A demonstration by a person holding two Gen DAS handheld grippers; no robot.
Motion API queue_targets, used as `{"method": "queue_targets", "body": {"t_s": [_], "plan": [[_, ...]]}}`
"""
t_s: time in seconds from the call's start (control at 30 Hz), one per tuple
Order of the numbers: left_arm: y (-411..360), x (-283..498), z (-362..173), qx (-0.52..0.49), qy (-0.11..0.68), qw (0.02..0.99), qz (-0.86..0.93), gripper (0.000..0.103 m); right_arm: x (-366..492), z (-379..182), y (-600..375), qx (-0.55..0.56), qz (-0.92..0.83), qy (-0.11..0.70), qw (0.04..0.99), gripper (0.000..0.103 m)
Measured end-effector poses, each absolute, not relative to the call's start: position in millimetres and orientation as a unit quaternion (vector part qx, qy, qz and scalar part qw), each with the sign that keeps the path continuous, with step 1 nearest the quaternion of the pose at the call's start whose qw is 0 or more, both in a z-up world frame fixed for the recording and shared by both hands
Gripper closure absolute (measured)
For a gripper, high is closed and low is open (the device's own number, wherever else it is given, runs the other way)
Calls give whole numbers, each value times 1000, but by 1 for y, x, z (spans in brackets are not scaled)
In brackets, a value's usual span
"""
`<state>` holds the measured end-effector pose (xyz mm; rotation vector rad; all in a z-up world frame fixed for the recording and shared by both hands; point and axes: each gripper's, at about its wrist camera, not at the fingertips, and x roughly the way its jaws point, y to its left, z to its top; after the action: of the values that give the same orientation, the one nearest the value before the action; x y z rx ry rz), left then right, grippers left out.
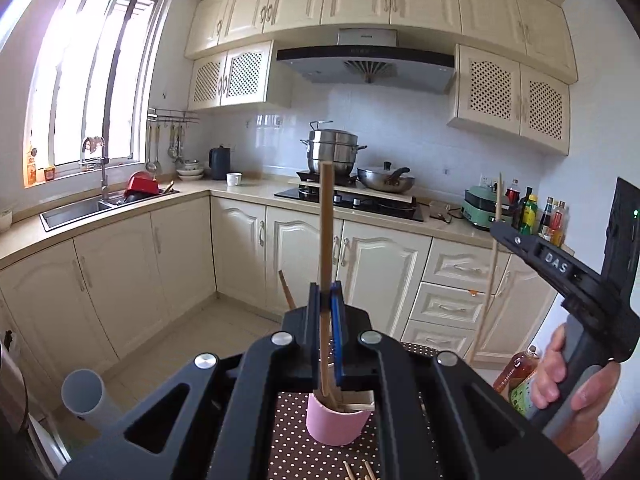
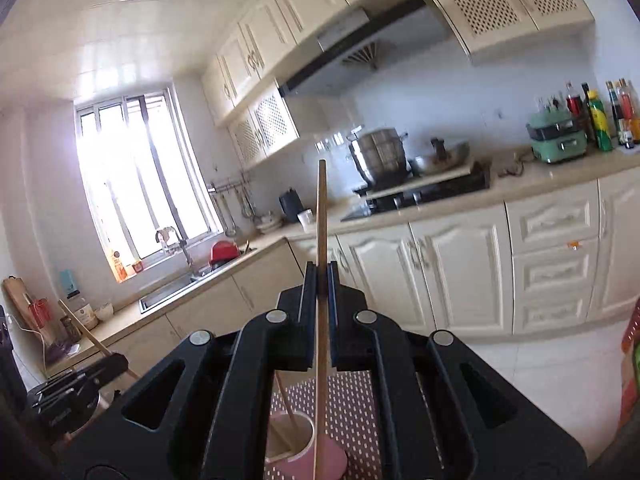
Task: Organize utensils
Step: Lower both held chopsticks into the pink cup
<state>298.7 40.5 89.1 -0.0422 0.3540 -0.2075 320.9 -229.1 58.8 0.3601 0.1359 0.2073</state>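
Left gripper point(image 1: 325, 300): jaws closed tight on a wooden chopstick point(image 1: 326, 220), pinched low on its shaft so most of the length stands up above the pads
Right gripper point(image 2: 320, 280): jaws likewise closed on a second chopstick point(image 2: 321, 240), held near upright; in the left wrist view this gripper point(image 1: 496, 229) appears at the right edge with a hand point(image 1: 560, 376) on its handle
Pink cup point(image 1: 334, 422): stands on the dotted tablecloth point(image 1: 288, 440) directly below both grippers; it already has at least one stick leaning inside
Lower end, left chopstick: reaches down to the cup mouth; whether it touches the bottom I cannot tell
Lower end, right chopstick: passes in front of the pink cup point(image 2: 304, 452), apparently outside its rim
Loose sticks: tips of a few more point(image 1: 360, 470) lie on the cloth near the cup
Handling: thin, light, stiff wood, smooth enough to pivot or slide between flat pads; likely unbreakable at this load
Where to hold: near mid-shaft, pads square across the stick, so it hangs straight and drops cleanly
Cup risk: light, and a leaning stick could tip it
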Motion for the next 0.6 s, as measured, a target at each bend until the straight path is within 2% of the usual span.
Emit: {"method": "queue_targets", "body": {"t_s": [0.2,0.47,0.6], "plan": [[38,333,73,-24,217,970,-108,97,339,52,-208,189,116,23,975,98],[41,371,38,-23,267,957,-114,97,382,6,-185,178,148,56,971,97],[45,379,19,-30,282,952,-115,97,382,-16,-170,120,143,74,980,97]]}}
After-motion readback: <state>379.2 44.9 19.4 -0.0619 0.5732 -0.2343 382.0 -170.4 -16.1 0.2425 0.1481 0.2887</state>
